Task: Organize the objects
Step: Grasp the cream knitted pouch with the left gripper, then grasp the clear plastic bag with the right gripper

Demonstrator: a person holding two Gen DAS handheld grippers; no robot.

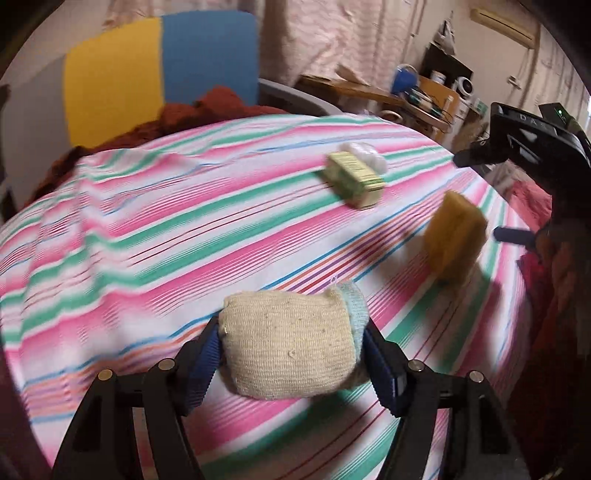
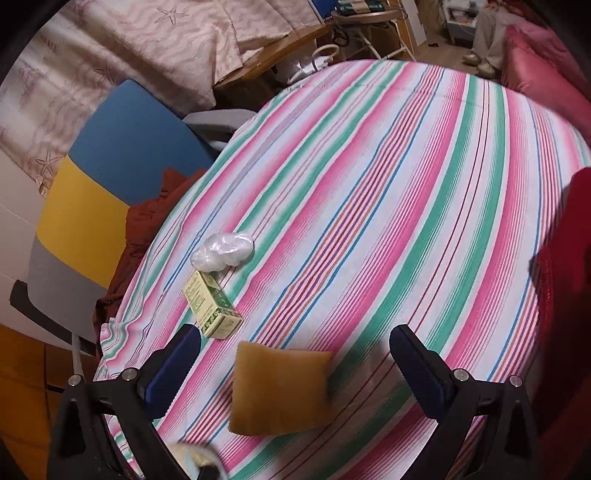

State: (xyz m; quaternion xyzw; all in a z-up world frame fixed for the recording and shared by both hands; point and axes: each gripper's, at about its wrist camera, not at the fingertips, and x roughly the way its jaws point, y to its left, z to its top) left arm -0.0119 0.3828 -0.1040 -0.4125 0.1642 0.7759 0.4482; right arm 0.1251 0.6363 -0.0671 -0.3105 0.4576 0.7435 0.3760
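Observation:
My left gripper (image 1: 291, 350) is shut on a rolled beige sock bundle (image 1: 288, 343) with a pale blue end, held just over the striped tablecloth (image 1: 166, 229). A corner of the bundle (image 2: 195, 461) shows at the bottom of the right wrist view. My right gripper (image 2: 295, 339) is open, and its body (image 1: 517, 147) shows at the right of the left wrist view. A yellow sponge (image 2: 280, 387) (image 1: 454, 236) sits tilted between and below its fingers, touching neither. A green box (image 2: 212, 306) (image 1: 356, 181) lies beyond, with a white plastic wad (image 2: 223, 251) (image 1: 365, 153) behind it.
A blue, yellow and grey chair (image 2: 110, 166) (image 1: 159, 66) holding a rust-red cloth (image 2: 147, 221) stands at the table's far side. A cluttered wooden desk (image 1: 406, 96) is behind. A pink cushion (image 2: 535, 74) and a red sleeve (image 2: 569, 277) border the right edge. A seated person's legs (image 2: 487, 33) show far back.

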